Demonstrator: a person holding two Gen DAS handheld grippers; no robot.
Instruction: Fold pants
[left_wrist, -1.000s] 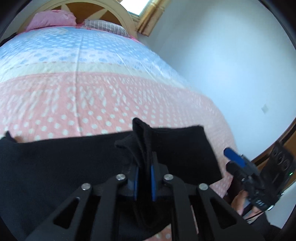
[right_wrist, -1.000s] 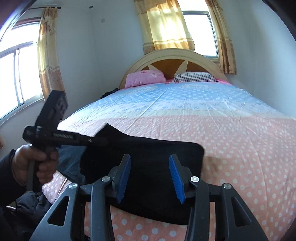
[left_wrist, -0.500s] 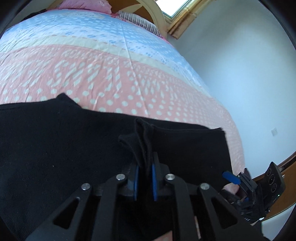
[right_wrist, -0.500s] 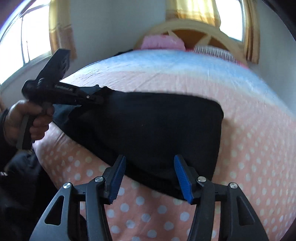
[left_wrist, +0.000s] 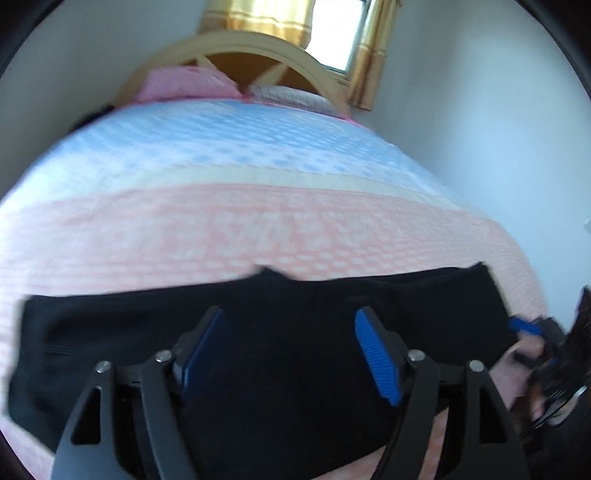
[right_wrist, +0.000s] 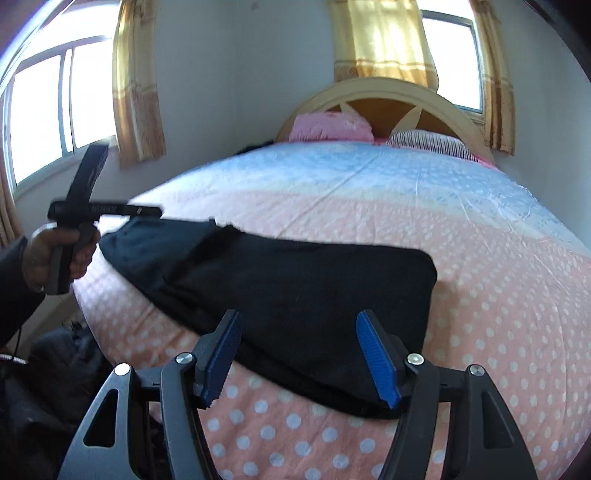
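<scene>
Left gripper (left_wrist: 291, 350) open over pants (left_wrist: 258, 332); right gripper (right_wrist: 299, 354) open, lower centre; pillows (right_wrist: 330, 127) upper centre, bed (right_wrist: 480, 258) beneath.

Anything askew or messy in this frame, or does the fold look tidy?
The pants lie folded on the bed, but the end nearest the left gripper is bunched and uneven. Nothing looks spilled or damaged.
</scene>
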